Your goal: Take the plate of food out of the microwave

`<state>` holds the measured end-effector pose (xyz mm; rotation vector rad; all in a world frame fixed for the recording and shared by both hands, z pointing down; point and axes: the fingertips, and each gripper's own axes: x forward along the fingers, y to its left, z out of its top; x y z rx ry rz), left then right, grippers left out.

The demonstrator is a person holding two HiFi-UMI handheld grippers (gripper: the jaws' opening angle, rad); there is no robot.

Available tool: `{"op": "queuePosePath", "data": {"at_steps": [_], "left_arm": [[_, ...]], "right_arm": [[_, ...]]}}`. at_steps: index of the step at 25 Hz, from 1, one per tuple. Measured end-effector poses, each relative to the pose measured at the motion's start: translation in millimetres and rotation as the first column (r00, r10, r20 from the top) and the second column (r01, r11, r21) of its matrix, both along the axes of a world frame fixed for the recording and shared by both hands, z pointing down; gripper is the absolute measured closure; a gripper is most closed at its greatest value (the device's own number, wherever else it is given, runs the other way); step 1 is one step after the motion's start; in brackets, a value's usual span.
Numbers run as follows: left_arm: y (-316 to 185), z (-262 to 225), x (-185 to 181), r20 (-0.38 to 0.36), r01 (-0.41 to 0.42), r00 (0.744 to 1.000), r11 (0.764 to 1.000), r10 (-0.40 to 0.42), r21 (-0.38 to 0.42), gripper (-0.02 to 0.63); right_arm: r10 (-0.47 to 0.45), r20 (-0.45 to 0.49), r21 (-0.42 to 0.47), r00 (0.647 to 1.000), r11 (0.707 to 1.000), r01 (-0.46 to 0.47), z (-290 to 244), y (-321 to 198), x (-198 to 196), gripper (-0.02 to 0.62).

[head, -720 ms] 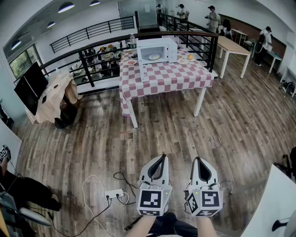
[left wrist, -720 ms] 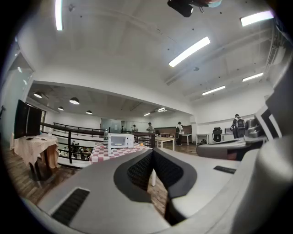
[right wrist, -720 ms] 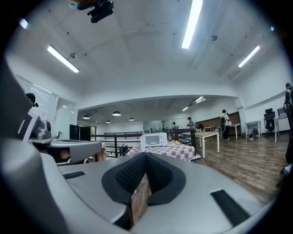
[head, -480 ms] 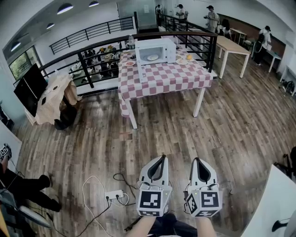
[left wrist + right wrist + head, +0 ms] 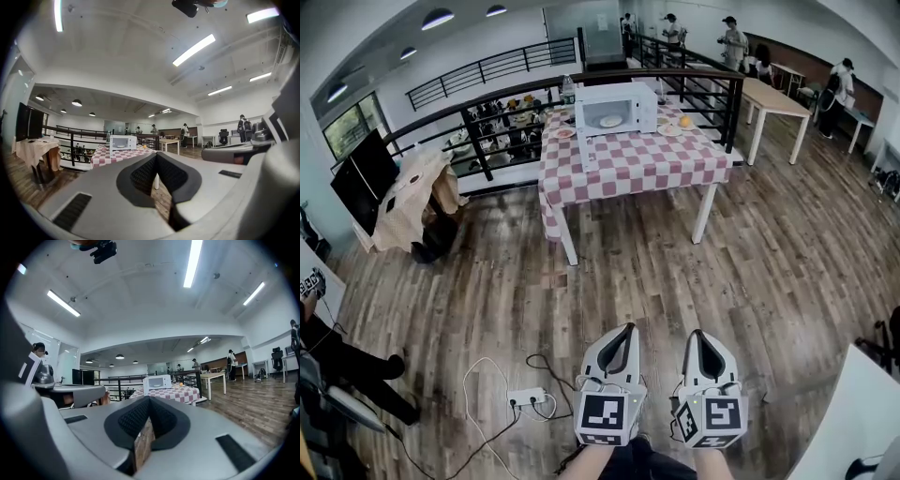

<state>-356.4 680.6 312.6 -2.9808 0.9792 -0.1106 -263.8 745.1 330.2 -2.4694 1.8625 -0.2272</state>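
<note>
A white microwave (image 5: 616, 109) stands far off on a table with a red-and-white checked cloth (image 5: 630, 159). Behind its door window shows a pale plate of food (image 5: 610, 121). Both grippers hang low over the wood floor, well short of the table. My left gripper (image 5: 627, 330) is shut with nothing in it, and my right gripper (image 5: 697, 335) beside it is shut and empty too. In the left gripper view the microwave (image 5: 123, 142) sits small above the closed jaws. The right gripper view shows the microwave (image 5: 157, 381) the same way.
A power strip with cables (image 5: 528, 397) lies on the floor left of the grippers. A black railing (image 5: 487, 117) runs behind the table. Small plates with an orange fruit (image 5: 683, 121) sit beside the microwave. A cloth-draped table (image 5: 412, 192) stands left, a wooden table (image 5: 773, 98) right; people stand far back.
The view has shifted slightly, so the table sits a little lower and larger in the head view. Both grippers stay shut and side by side, a bit lower in the frame.
</note>
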Motion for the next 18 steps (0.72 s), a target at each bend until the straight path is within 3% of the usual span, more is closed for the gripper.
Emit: {"op": "queuePosePath", "data": {"at_steps": [10,18], "left_arm": [[0.9,15.4,13.8,0.028,-0.005,1.000,1.000,0.005,-0.020,0.588],[-37.6,20.5,35.5,0.025,0.003,1.000,0.999,-0.002,-0.032,0.588]], "right_arm": [[0.001,0.027,-0.021,1.000,1.000,0.000,17.5,-1.6,12.7,0.597],[0.005,0.025,-0.028,1.000,1.000,-0.005,20.1,-35.4,36.5,0.597]]}}
